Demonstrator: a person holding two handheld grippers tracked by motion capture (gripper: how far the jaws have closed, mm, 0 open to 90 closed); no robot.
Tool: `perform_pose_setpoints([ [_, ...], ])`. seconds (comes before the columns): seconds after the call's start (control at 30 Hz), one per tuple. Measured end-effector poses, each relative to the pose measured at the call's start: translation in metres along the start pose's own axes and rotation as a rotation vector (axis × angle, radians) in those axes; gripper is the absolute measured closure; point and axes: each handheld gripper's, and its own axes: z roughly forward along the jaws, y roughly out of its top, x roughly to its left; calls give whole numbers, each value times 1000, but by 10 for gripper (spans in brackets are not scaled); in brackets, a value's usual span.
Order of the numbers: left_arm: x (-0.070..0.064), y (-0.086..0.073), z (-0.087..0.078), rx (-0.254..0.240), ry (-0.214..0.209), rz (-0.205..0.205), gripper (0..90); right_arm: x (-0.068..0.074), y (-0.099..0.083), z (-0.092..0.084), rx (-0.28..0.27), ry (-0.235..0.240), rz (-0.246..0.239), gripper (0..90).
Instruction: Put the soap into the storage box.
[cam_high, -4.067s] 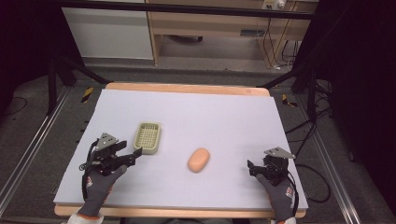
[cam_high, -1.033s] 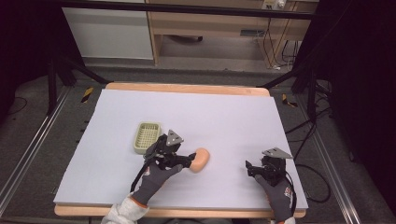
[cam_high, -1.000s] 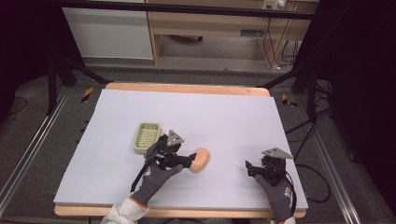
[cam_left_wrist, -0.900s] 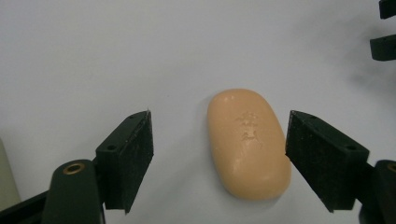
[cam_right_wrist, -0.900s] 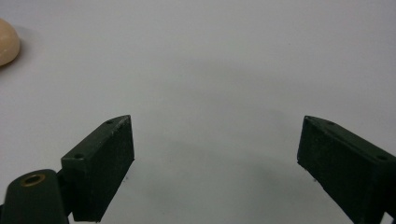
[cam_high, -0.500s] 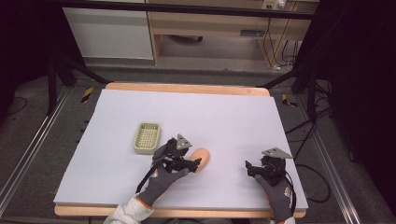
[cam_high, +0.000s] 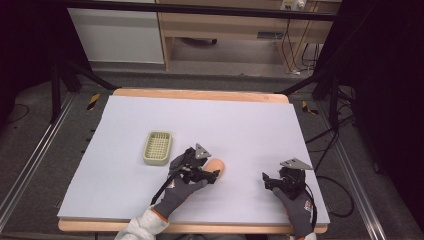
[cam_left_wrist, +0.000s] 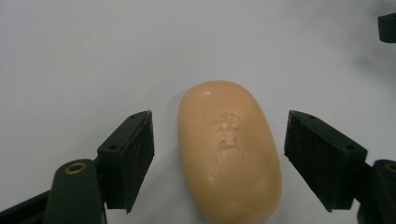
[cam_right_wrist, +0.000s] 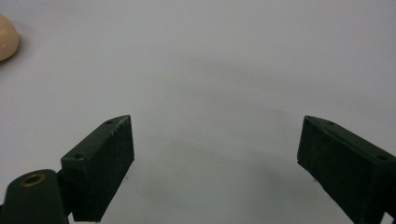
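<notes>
Now, one peach-coloured soap bar lies flat on the white mat, just right of the single green basket. Left gripper straddles the soap, jaws just been closing, a gap on both sides, nothing gripped. Right gripper, well right of the soap, gapes wide over bare mat. Plenty of open mat beyond the soap.

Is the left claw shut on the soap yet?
No, open. The left claw straddles the soap, jaws just closing, with table showing either side.
</notes>
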Motion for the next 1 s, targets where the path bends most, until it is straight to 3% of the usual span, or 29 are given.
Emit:
perform_pose_setpoints([
  [0.17, -3, 2, 6, 14, -5, 7, 236, 0, 0, 0, 1, 0, 2, 112],
  [0.37, -4, 1, 13, 35, 19, 26, 246, -1, 0, 1, 2, -6, -10, 112],
  [1.0, -7, -4, 28, 86, 7, 7, 275, 2, 0, 1, 18, -8, -5, 111],
])
